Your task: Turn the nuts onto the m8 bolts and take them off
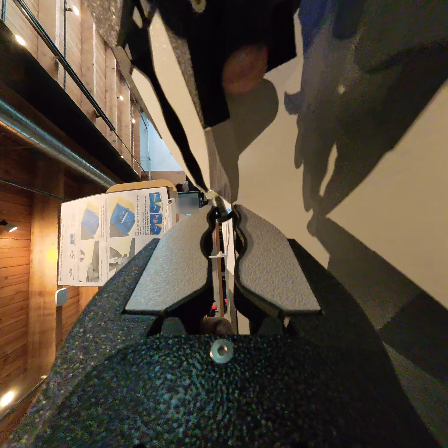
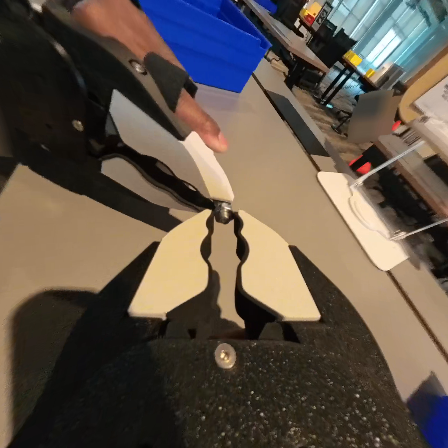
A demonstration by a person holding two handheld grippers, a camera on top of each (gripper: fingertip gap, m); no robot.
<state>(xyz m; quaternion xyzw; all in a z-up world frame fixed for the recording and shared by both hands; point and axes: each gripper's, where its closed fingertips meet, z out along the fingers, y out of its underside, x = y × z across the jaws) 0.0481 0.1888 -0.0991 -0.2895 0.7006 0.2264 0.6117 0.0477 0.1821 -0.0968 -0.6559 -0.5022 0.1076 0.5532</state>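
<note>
Left gripper (image 1: 221,213) has its fingers pinched on the bolt (image 1: 219,209); right gripper (image 2: 224,215) is clamped on the nut (image 2: 223,212). Small, hard, slick steel, probably twists loose easily, so I'd grip the nut's flats.

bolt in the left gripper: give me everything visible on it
The bolt is a short dark screw with visible threads and a rounded black head. Its head end sits pinched between the left gripper fingertips, held in the air above the table. A silvery nut sits on its far end, gripped by the right gripper. The tip is hidden.
</note>
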